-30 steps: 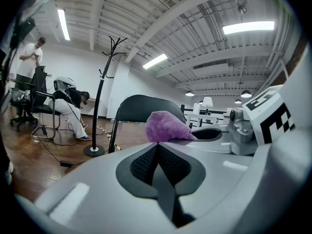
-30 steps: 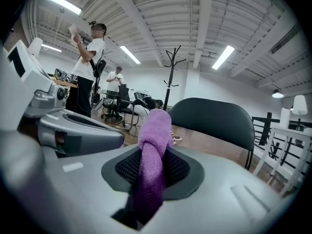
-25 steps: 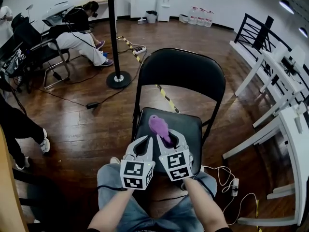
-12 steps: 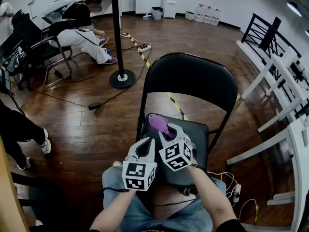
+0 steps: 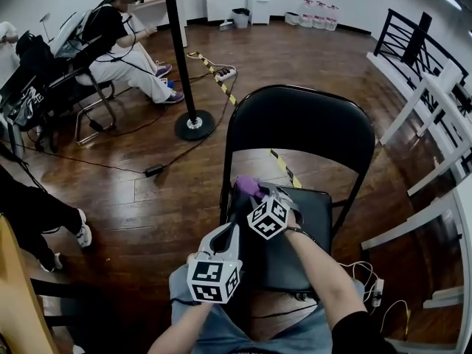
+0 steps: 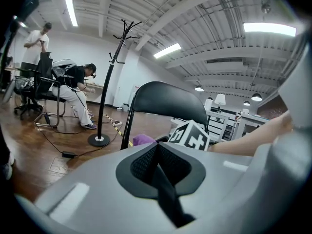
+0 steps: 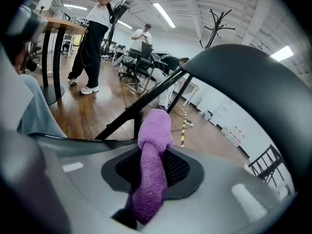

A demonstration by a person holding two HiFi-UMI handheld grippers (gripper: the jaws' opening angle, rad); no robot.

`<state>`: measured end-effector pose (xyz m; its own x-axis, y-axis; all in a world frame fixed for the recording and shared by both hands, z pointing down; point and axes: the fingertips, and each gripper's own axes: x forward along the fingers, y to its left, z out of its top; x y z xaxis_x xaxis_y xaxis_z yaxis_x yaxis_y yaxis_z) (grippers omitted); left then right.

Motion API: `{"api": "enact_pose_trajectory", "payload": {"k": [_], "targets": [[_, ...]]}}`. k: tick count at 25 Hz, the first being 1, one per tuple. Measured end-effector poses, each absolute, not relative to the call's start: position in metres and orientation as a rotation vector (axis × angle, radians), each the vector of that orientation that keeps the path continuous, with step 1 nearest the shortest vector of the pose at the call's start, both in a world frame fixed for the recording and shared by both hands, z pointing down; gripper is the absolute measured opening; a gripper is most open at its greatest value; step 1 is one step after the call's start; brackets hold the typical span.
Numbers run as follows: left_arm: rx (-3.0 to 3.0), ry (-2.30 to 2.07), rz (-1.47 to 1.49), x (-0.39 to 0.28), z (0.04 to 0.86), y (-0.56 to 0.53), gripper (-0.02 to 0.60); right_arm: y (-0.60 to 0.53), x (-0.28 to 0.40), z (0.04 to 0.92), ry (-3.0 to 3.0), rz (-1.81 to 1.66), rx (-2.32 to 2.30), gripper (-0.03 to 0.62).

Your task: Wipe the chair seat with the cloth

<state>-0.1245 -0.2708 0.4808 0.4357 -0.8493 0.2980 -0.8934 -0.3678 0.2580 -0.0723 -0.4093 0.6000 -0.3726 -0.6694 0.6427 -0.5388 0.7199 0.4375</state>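
A black folding chair stands in front of me, its seat (image 5: 313, 220) dark and padded, its backrest (image 5: 299, 120) upright. My right gripper (image 5: 249, 190) is shut on a purple cloth (image 5: 245, 186), held at the seat's far left corner. In the right gripper view the cloth (image 7: 151, 169) runs up between the jaws and bulges past their tips. My left gripper (image 5: 226, 236) hovers at the seat's near left edge, jaws shut with nothing between them. In the left gripper view the cloth (image 6: 143, 139) peeks out beside the right gripper's marker cube (image 6: 191, 135).
A coat stand (image 5: 193, 122) rises left of the chair, with cables and a power strip (image 5: 223, 72) on the wood floor. A seated person (image 5: 122, 46) is at back left. White furniture frames (image 5: 435, 153) line the right side. My knees (image 5: 221, 330) are below.
My right gripper has carried the cloth forward and left across the seat to its far left corner. The left gripper has stayed near the seat's front edge. The head view shifted.
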Motion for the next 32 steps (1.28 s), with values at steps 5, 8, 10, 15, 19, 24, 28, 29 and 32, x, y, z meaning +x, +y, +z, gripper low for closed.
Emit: {"api": "enact_pose_trajectory", "payload": {"k": [5,8,10,15,19,24,28,29,32], "targets": [[2.318,-1.480,0.194,-0.133,0.485,-0.267,0.003,-0.436,-0.074,0.621,-1.988,-0.238,0.915,0.086],[2.311,-1.487,0.215,-0.136,0.489,-0.262,0.003,-0.438,-0.073,0.635,-1.962,-0.233,0.903,0.086],[2.314,-1.491,0.227,-0.137,0.490,-0.259,0.003,-0.434,-0.073,0.641,-1.955,-0.234,0.890,0.086],[2.322,-1.512,0.231,-0.139,0.486,-0.252,0.003,-0.408,-0.073,0.643,-1.964,-0.220,0.865,0.086],[2.329,-1.543,0.195,-0.141,0.478,-0.247,0.003,-0.372,-0.076,0.637,-1.996,-0.202,0.849,0.087],[2.349,-1.566,0.182,-0.141,0.469,-0.236,0.003,-0.325,-0.078,0.637,-2.015,-0.182,0.820,0.086],[2.378,-1.559,0.203,-0.135,0.470,-0.222,0.003,-0.290,-0.083,0.637,-2.039,-0.169,0.803,0.087],[2.377,-1.559,0.204,-0.135,0.471,-0.219,0.003,-0.281,-0.084,0.637,-2.044,-0.168,0.799,0.086],[2.376,-1.560,0.197,-0.132,0.471,-0.210,0.003,-0.256,-0.086,0.638,-2.056,-0.163,0.795,0.086]]}}
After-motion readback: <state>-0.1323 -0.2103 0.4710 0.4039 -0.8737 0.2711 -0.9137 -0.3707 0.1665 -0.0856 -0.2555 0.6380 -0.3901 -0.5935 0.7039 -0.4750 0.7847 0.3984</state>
